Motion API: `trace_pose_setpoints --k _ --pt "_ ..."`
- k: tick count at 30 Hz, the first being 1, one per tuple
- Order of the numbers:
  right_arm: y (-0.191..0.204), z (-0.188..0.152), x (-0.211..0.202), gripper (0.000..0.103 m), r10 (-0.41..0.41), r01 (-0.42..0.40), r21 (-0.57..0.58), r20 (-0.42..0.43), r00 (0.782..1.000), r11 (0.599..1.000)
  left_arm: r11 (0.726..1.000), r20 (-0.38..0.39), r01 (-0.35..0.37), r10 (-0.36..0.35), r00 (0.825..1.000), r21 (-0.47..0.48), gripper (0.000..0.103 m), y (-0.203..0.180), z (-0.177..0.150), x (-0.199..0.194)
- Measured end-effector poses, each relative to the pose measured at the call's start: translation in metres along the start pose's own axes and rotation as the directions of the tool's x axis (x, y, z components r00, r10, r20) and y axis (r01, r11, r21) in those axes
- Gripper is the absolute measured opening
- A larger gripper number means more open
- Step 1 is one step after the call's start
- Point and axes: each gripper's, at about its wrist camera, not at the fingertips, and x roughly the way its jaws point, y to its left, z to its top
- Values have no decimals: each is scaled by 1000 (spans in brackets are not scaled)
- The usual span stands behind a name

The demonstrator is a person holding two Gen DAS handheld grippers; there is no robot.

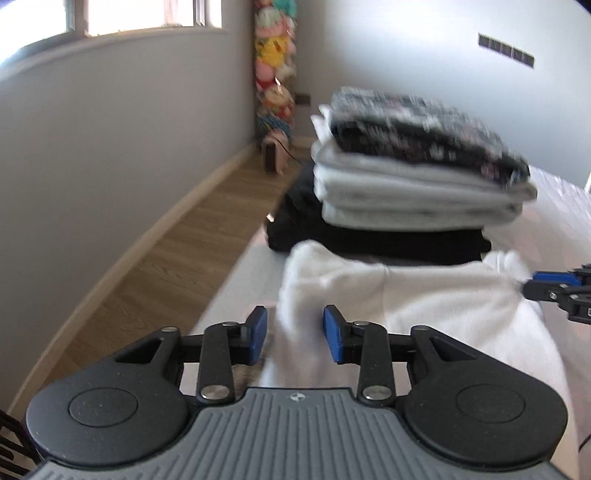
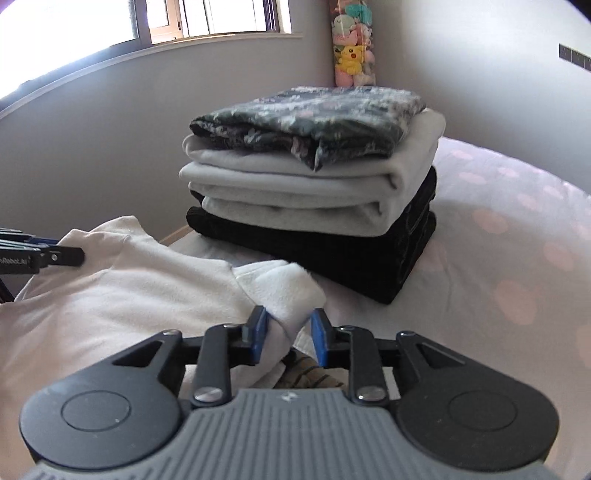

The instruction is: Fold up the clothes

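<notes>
Your left gripper (image 1: 294, 334) and right gripper (image 2: 287, 338) stood spread around corners of the white top (image 1: 424, 306) near the bed's (image 2: 498, 258) edge; squeeze both.

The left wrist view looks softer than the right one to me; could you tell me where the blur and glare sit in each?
Left wrist view: the stack of folded clothes is motion-smeared, and the window is blown out. Right wrist view: the stack is sharp and the window overexposed; both bend the walls.

folded stack (image 2: 314, 184) blocks ahead; bed (image 2: 517, 258) free to its right.
</notes>
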Motion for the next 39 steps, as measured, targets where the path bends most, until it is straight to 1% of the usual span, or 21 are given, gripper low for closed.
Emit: trace_pose_setpoints --k 3,4,7,8,10,12,14,16,17,20,23,26,27,29,31,33,35,37,38,39 --pt "7 3 -32 31 -18 20 -43 53 998 999 1000 38 -14 15 999 -13 47 6 2 -24" --pt "10 2 -41 31 2 1 -56 63 998 998 1000 51 -19 20 999 -18 47 8 2 -32" --pt "27 -4 -65 30 100 -93 -93 73 992 991 1000 59 16 -16 998 -1 44 5 -11 -56" --pt "35 -8 -70 30 124 -116 -112 65 990 987 999 64 31 -32 997 7 41 2 -18 -64" --pt "50 -16 -76 30 161 -152 -140 58 985 978 998 69 51 -53 996 29 40 -4 -32 -74" --pt "67 -25 -77 32 194 -182 -172 53 980 968 998 72 52 -55 996 40 37 -9 -45 -76" --pt "77 -35 -73 38 203 -193 -191 36 978 963 998 62 57 -59 996 34 35 -10 -58 -72" --pt "81 -45 -62 38 196 -191 -205 4 981 960 998 45 59 -59 997 8 34 -7 -69 -63" --pt "81 -50 -56 36 187 -186 -213 -15 982 959 998 40 68 -67 997 -14 33 -4 -74 -59" --pt "74 -62 -42 36 166 -172 -212 -48 985 962 993 21 93 -91 996 -72 33 2 -88 -44" --pt "66 -71 -34 36 163 -172 -191 -65 985 966 992 13 90 -89 996 -83 33 1 -96 -32" --pt "60 -72 -31 36 170 -178 -128 -71 983 976 992 14 82 -81 997 -93 33 0 -96 -33" --pt "61 -70 -31 36 165 -174 -125 -73 984 977 993 11 77 -77 997 -86 33 -1 -94 -36" --pt "67 -65 -38 37 156 -164 -130 -68 985 978 995 24 64 -62 998 -78 33 -1 -91 -46" --pt "70 -61 -51 37 159 -164 -119 -47 986 979 995 59 55 -50 997 -88 33 0 -91 -61" --pt "74 -58 -69 37 181 -181 -119 -11 983 976 994 87 52 -44 995 -92 35 -1 -94 -76" --pt "83 -61 -86 37 218 -213 -154 13 976 965 996 107 45 -37 994 -81 35 -3 -96 -88" --pt "95 -68 -100 37 260 -252 -199 14 965 947 998 99 39 -33 995 -56 36 -8 -102 -95" --pt "101 -72 -107 37 281 -271 -221 13 960 937 998 82 35 -30 996 -50 37 -9 -105 -96" --pt "102 -75 -109 37 279 -272 -220 3 960 937 999 55 21 -19 998 -46 38 -11 -107 -95"
